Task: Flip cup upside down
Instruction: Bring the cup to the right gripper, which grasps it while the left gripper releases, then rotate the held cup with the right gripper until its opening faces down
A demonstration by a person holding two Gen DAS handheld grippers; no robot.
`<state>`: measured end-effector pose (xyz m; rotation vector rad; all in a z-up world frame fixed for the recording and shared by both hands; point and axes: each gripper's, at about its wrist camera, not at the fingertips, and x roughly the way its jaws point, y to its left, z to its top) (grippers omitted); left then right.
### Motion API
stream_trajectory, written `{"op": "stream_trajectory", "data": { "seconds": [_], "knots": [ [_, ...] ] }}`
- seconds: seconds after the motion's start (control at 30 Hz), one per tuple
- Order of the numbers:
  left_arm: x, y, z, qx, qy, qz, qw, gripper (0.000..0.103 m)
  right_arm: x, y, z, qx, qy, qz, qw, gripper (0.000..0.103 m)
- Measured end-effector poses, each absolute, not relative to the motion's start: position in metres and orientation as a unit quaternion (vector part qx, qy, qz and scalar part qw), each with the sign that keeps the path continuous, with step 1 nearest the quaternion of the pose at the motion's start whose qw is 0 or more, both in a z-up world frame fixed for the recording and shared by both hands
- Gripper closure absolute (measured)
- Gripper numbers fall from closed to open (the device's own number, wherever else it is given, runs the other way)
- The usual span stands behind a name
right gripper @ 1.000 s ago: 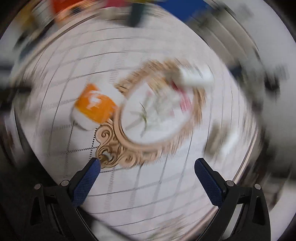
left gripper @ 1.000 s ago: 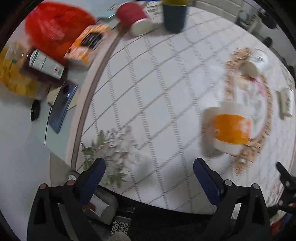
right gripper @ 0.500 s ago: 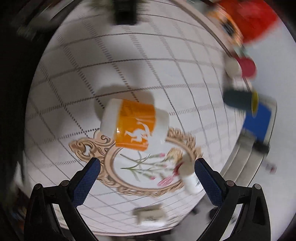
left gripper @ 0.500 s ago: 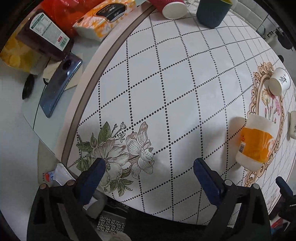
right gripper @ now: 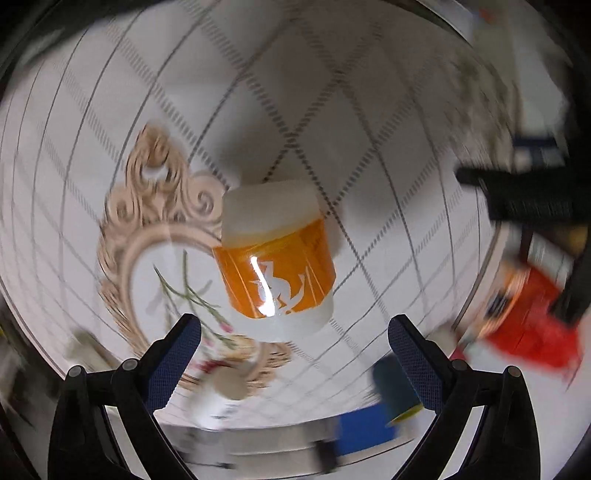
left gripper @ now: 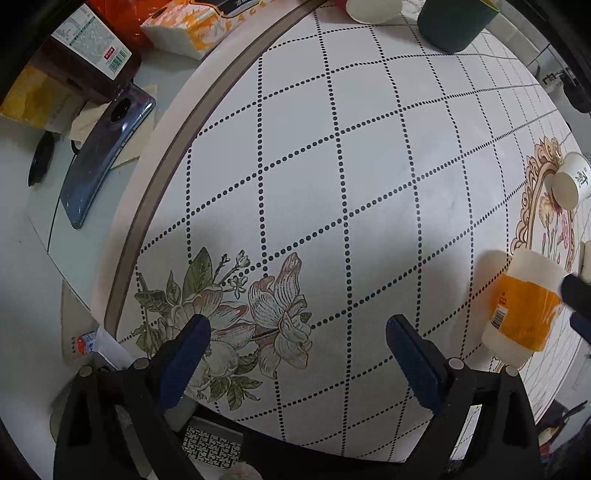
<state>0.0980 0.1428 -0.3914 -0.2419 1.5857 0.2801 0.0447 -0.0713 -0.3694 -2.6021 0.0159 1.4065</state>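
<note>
A white cup with an orange band (right gripper: 276, 260) stands on the patterned tablecloth beside a gold-framed floral motif. It shows at the right edge of the left wrist view (left gripper: 524, 306). My right gripper (right gripper: 293, 332) is open, its blue pads wide apart, just short of the cup and pointing at it. The view is blurred. My left gripper (left gripper: 297, 334) is open and empty, low over the flower print near the table's edge, well left of the cup. A dark part of the right gripper (left gripper: 578, 295) shows beside the cup.
A small white paper cup (left gripper: 570, 181) lies on its side on the motif. A dark green cup (left gripper: 454, 22) and another paper cup (left gripper: 373, 9) stand at the far edge. A phone (left gripper: 103, 151), a bottle (left gripper: 92, 59) and a tissue pack (left gripper: 199, 26) lie off the cloth at left.
My right gripper has swung round fast and closed in on the orange cup, which now fills the view centre. My left gripper has drawn slightly closer to the tablecloth.
</note>
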Motion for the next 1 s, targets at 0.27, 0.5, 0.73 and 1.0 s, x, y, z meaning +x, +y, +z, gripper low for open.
{"op": "stream_trajectory", "data": {
  "seconds": [0.27,0.5,0.73,1.0],
  "knots": [
    [0.099,0.16,-0.403,-0.115,0.71,0.127,0.683,0.005,0.053,-0.085,-0.39,-0.867,-0.046,0.496,-0.01,0.009],
    [0.103,0.158,-0.41,-0.109,0.715,0.129,0.678,0.005,0.052,-0.089,-0.406,-0.863,-0.05,0.502,-0.028,0.017],
    [0.103,0.15,-0.41,-0.102,0.716,0.127,0.679,0.006,0.052,-0.095,-0.418,-0.863,-0.045,0.502,-0.029,0.02],
    [0.1,0.143,-0.409,-0.102,0.718,0.127,0.677,0.006,0.056,-0.099,-0.43,-0.866,-0.031,0.498,-0.022,0.025]
  ]
}}
